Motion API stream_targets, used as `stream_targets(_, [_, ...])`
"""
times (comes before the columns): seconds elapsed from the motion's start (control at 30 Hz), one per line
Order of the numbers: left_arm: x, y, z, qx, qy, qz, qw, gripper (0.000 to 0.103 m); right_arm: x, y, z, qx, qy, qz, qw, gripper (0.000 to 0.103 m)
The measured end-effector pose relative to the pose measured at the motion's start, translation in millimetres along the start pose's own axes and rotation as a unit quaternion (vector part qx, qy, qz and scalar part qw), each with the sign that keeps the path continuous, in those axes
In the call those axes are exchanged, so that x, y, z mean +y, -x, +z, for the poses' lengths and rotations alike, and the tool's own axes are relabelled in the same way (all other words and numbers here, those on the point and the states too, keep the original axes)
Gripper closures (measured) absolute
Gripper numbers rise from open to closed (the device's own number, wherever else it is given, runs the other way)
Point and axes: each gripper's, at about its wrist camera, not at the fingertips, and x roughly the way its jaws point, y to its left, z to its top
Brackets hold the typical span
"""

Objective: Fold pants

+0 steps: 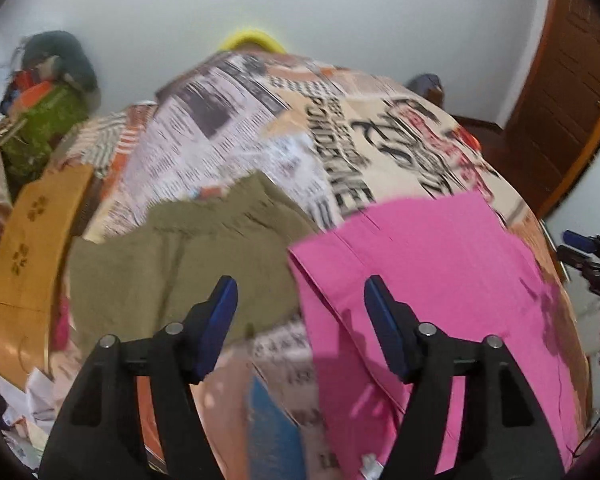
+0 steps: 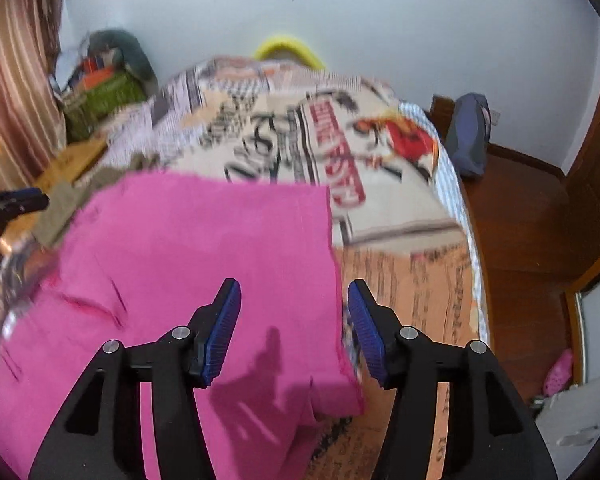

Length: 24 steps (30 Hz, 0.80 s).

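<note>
Bright pink pants [image 1: 432, 280] lie folded flat on a bed with a newspaper-print cover; in the right wrist view the pink pants [image 2: 204, 264] fill the lower left. My left gripper [image 1: 300, 296] hovers open above the pants' left edge, nothing between its blue pads. My right gripper [image 2: 294, 300] hangs open over the pants' right edge, also holding nothing. An olive-green garment [image 1: 196, 256] lies on the bed to the left of the pink pants. The right gripper's tip [image 1: 588, 252] shows at the right edge of the left wrist view.
The bed cover [image 2: 340, 152] stretches back to a white wall with a yellow ring [image 2: 288, 50] behind it. A wooden board [image 1: 28, 248] and a cluttered pile [image 1: 48, 96] stand at the left. A wooden floor [image 2: 532, 216] and a blue bag [image 2: 470, 136] lie to the right.
</note>
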Motion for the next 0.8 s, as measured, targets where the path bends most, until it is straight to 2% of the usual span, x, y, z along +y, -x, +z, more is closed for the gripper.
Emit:
stream_targets(0.1, [7.6, -12.3, 12.3, 0.011, 0.002, -0.002, 0.9999, 0.037, 0.1, -2.9, 18.0, -0.024, -0.003, -0.006, 1.000, 0.038])
stream_targets(0.2, [10.1, -34.8, 17.8, 0.030, -0.002, -0.008, 0.9995, 0.037, -4.0, -15.9, 32.0, -0.031, -0.012, -0.005, 0.999, 0.036])
stream_targets(0.37, [7.4, -81.0, 13.8, 0.068, -0.017, -0.039, 0.9968, 0.037, -12.3, -56.2, 38.2, -0.009, -0.020, -0.018, 1.000, 0.036])
stream_targets(0.57, [1.6, -111.6, 8.1, 0.082, -0.021, -0.060, 0.9946, 0.037, -19.4, -101.4, 42.4, 0.024, -0.008, -0.026, 0.999, 0.036])
stream_targets(0.8, [4.4, -122.7, 10.4, 0.089, -0.018, -0.094, 0.9914, 0.037, -21.3, -144.2, 47.0, 0.069, 0.004, 0.013, 0.998, 0.038])
